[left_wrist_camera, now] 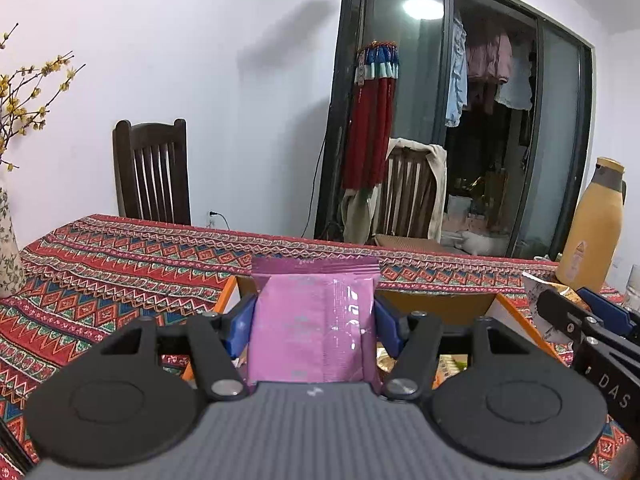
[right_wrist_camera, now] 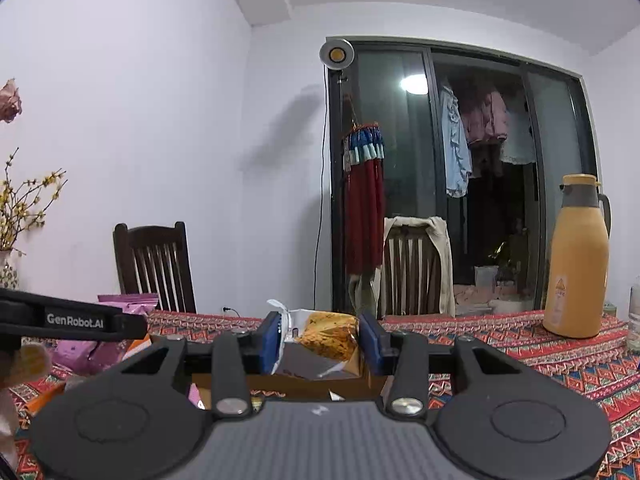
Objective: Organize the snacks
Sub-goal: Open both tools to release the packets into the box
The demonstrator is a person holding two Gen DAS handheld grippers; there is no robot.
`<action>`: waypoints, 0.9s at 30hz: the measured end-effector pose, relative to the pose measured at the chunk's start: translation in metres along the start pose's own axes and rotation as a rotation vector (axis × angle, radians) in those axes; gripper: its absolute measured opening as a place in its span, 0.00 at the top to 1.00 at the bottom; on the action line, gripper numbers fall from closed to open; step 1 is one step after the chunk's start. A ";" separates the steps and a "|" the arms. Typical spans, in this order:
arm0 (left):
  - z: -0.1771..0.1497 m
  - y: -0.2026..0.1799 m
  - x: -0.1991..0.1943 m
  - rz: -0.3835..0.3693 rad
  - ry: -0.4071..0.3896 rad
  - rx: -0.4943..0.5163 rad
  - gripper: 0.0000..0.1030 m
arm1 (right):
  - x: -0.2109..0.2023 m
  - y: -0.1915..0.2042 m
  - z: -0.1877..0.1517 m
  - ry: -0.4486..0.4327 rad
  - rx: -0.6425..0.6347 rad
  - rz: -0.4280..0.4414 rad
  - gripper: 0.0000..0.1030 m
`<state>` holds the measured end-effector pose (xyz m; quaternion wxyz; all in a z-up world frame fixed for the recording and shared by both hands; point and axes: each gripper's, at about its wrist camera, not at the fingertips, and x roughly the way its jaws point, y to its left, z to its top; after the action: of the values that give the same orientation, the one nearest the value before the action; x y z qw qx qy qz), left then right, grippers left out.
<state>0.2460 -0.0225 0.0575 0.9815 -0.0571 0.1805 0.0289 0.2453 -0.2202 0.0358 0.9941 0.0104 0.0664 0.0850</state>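
Fingers: the left gripper (left_wrist_camera: 315, 318) has its blue pads (left_wrist_camera: 240, 326) pressed on both sides of a pink snack packet (left_wrist_camera: 312, 320); the right gripper (right_wrist_camera: 320, 338) pinches a yellow-orange snack bag (right_wrist_camera: 330, 338) between its own blue pads (right_wrist_camera: 270, 340). Neither pair is spread free.

Landmark: the cardboard box (left_wrist_camera: 440, 300) with orange edges, which stands open on the table.

Table: it is covered by a woven-looking cloth (left_wrist_camera: 120, 264) with red, green and blue zigzag bands. The cloth lies under the box and runs out on all sides of it.

Box: flat brown walls, stiff, with straight corners. Some packets already lie inside, but I cannot tell which kinds.

Flask: a tall yellow flask (right_wrist_camera: 578, 256) with smooth matte body stands well apart from the box, to its right.

Pink packet: a flat pillow shape of shiny film with a crimped top seam, held upright above the near left part of the box.

Yellow-orange bag: crinkled glossy film, torn or folded white at the top, soft and uneven, held above the near right part of the box.

Step in hand, as I judge: both snacks are carried to the box to be dropped in.

How to do it well: bring each packet fully past the near wall of the box before the pads open; lower it until it is close to the contents, because light film can slide or tip out. Keep the two grippers beside each other, not crossing. Do not squeeze harder, the filling may crush.
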 end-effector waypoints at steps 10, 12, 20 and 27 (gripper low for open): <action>-0.004 -0.002 -0.003 -0.003 -0.012 0.013 0.18 | 0.009 -0.001 -0.006 0.062 0.021 -0.001 0.43; -0.003 0.000 -0.007 0.006 -0.031 0.002 0.06 | 0.009 -0.004 -0.007 0.065 0.039 -0.015 0.24; -0.001 0.008 -0.008 0.034 -0.032 -0.046 0.00 | 0.006 -0.012 -0.010 0.064 0.084 -0.034 0.00; -0.002 0.010 -0.008 0.035 -0.029 -0.054 0.00 | 0.003 -0.011 -0.009 0.053 0.086 -0.037 0.00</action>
<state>0.2369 -0.0132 0.0577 0.9814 -0.0799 0.1665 0.0517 0.2492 -0.2307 0.0264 0.9920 0.0496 0.0965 0.0642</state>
